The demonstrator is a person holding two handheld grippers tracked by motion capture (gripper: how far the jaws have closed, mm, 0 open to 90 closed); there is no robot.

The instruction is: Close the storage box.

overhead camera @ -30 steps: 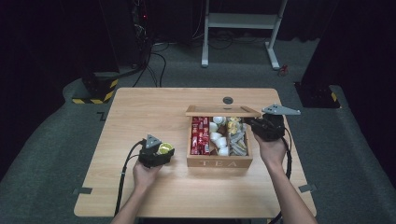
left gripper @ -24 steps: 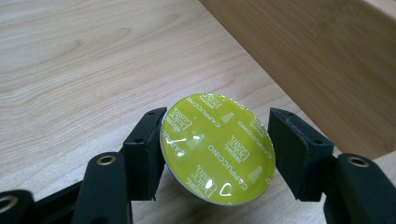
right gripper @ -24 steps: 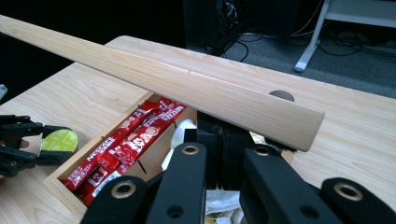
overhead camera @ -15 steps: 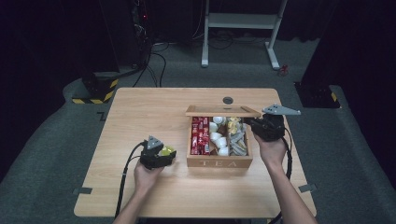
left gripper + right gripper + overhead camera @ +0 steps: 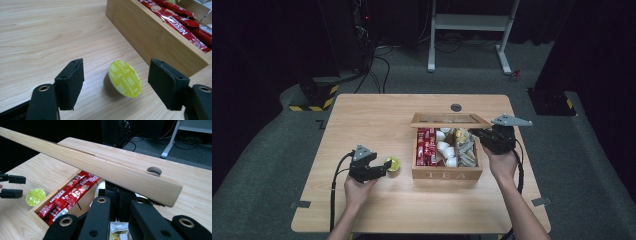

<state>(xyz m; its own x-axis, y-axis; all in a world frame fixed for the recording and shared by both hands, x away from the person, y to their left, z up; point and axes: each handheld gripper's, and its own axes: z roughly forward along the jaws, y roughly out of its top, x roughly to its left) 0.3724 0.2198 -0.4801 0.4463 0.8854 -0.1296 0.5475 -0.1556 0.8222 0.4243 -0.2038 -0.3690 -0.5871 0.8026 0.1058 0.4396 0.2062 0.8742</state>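
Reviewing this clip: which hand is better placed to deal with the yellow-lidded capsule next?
Left. The left gripper has just been opening, its jaws either side of the yellow capsule on the table, pads apart from it. The right gripper is shut on the tea box lid.

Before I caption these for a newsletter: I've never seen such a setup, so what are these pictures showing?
A person at a wooden table holds a two-jawed hand tool in each hand. One camera looks down from above; the other two ride on the tools, looking along their black jaws. The left tool has just been opening, and a yellow-green capsule sits on the table between its jaws, untouched. The right tool is shut on the lid of a wooden tea box, holding it up. Inside the box lie red sachets and white cups.
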